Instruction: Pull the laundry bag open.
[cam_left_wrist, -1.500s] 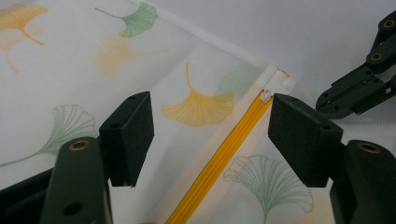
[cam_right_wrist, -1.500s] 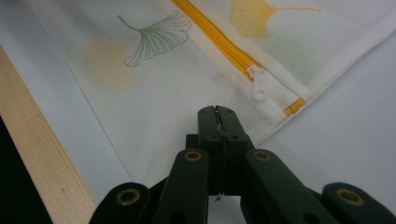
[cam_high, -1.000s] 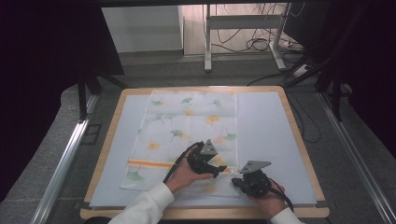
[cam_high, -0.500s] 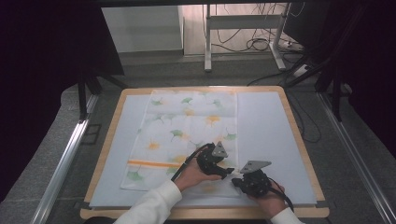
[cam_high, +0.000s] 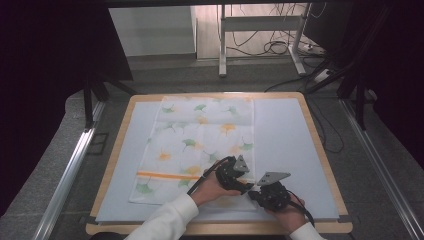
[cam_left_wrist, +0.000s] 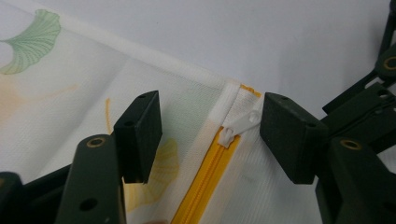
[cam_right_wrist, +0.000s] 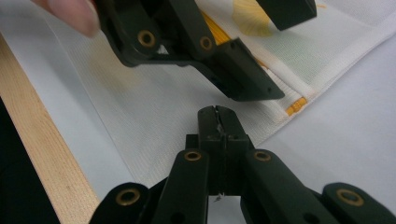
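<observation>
Since the earlier frame, the left gripper (cam_left_wrist: 210, 126) had slid right, jaws narrowing but open around the zipper pull (cam_left_wrist: 240, 126) at the lower-centre pouch (cam_high: 200, 145) corner; the right gripper (cam_right_wrist: 218, 122) pinched its fabric edge.

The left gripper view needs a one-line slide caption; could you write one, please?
Left gripper jaws, closing, straddle the white zipper pull at the corner of the leaf-print pouch.

A wood-rimmed table (cam_high: 322, 150) with a pale mat (cam_high: 285, 135); cables (cam_high: 280, 47) on the floor behind.
</observation>
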